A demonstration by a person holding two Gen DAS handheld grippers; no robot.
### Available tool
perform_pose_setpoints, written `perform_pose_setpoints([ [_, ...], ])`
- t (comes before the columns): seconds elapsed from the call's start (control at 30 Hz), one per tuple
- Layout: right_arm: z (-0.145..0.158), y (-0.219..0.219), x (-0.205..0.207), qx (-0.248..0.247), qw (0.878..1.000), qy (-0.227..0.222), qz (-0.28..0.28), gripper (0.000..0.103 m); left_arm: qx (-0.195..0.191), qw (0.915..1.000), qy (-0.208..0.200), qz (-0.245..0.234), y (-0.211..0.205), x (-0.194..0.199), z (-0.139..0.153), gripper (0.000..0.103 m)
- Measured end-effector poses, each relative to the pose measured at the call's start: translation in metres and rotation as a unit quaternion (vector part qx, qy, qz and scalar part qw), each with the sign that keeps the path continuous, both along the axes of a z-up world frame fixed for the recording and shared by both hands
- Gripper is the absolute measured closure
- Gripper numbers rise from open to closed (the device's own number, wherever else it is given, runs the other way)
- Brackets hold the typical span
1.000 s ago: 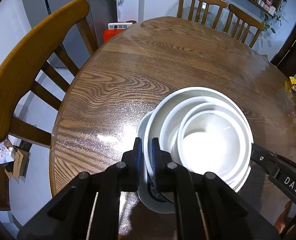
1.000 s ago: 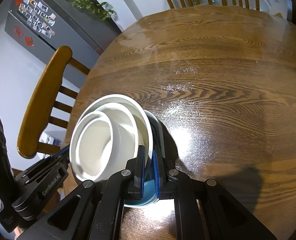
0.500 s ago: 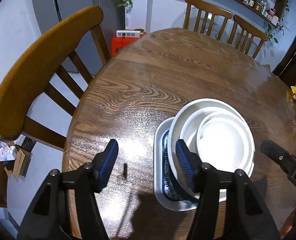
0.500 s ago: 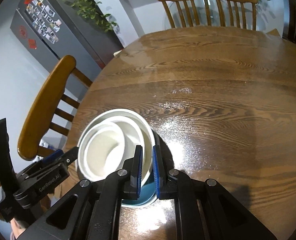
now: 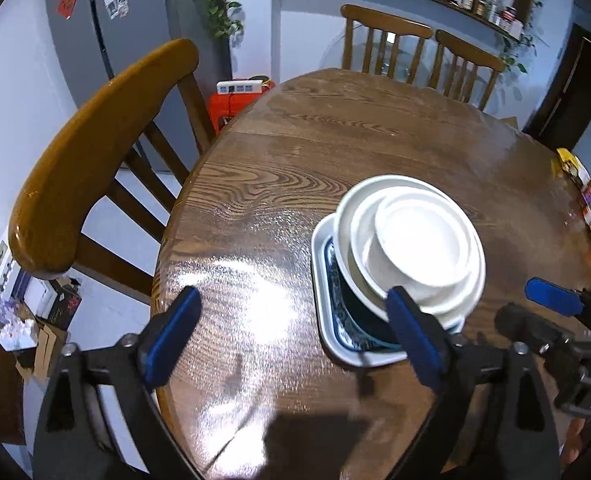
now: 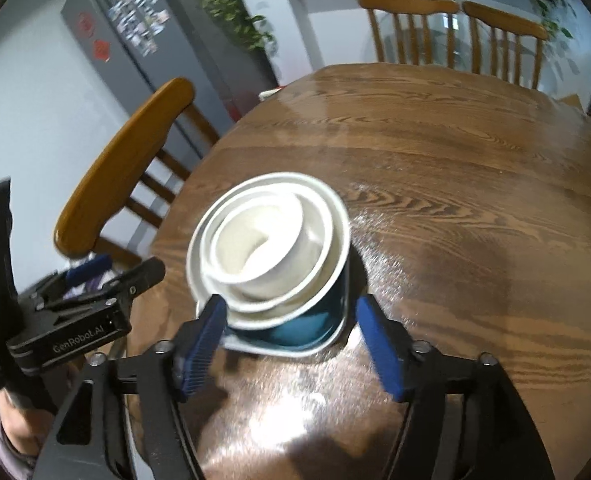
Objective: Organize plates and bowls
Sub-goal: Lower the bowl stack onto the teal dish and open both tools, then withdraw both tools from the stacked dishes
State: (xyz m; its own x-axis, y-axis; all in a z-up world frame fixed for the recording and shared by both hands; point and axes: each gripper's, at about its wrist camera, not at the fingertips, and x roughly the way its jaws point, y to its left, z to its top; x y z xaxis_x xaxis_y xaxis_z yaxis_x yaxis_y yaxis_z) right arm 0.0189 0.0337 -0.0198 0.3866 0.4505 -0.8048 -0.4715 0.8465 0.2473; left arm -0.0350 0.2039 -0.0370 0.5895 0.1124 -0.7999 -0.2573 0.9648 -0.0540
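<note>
Near counter (image 5: 335, 148) edge: nested bowls (image 5: 415, 248) stacked on plate (image 5: 321, 280); left gripper (image 5: 291, 332) and right gripper (image 6: 291, 340) just opened wide, nothing held; release step looks done; next probably retreat without nudging stack.

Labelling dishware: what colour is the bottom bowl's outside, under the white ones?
Teal-blue outside on the bottom bowl, white rim; clearest in the right wrist view.
</note>
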Motion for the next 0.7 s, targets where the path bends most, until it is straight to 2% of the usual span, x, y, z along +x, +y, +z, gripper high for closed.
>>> perform_pose_setpoints([
  [0.07,-0.001,0.002,-0.007,-0.007,1.000,-0.002,0.011,0.023,0.002,0.9999,-0.003,-0.009,-0.003,-0.006,0.002,0.001],
  [0.13,-0.001,0.002,-0.014,-0.016,1.000,-0.010,0.017,0.012,0.000,0.9999,-0.003,-0.016,-0.005,-0.011,0.002,0.001],
  [0.23,-0.003,0.004,-0.022,-0.034,0.999,-0.024,0.024,0.009,0.002,0.9998,-0.003,-0.019,-0.005,-0.016,0.004,0.001],
  [0.5,0.000,0.001,-0.037,-0.063,0.996,-0.056,0.028,0.008,0.052,0.9980,0.003,-0.037,-0.016,-0.024,0.007,0.001],
  [0.63,0.001,0.001,-0.041,-0.070,0.995,-0.063,0.029,0.007,0.029,0.9977,0.001,-0.062,-0.018,-0.030,0.005,0.001],
  [0.7,0.001,0.001,-0.042,-0.070,0.995,-0.065,0.028,0.007,0.031,0.9976,0.001,-0.062,-0.018,-0.031,0.004,0.001],
])
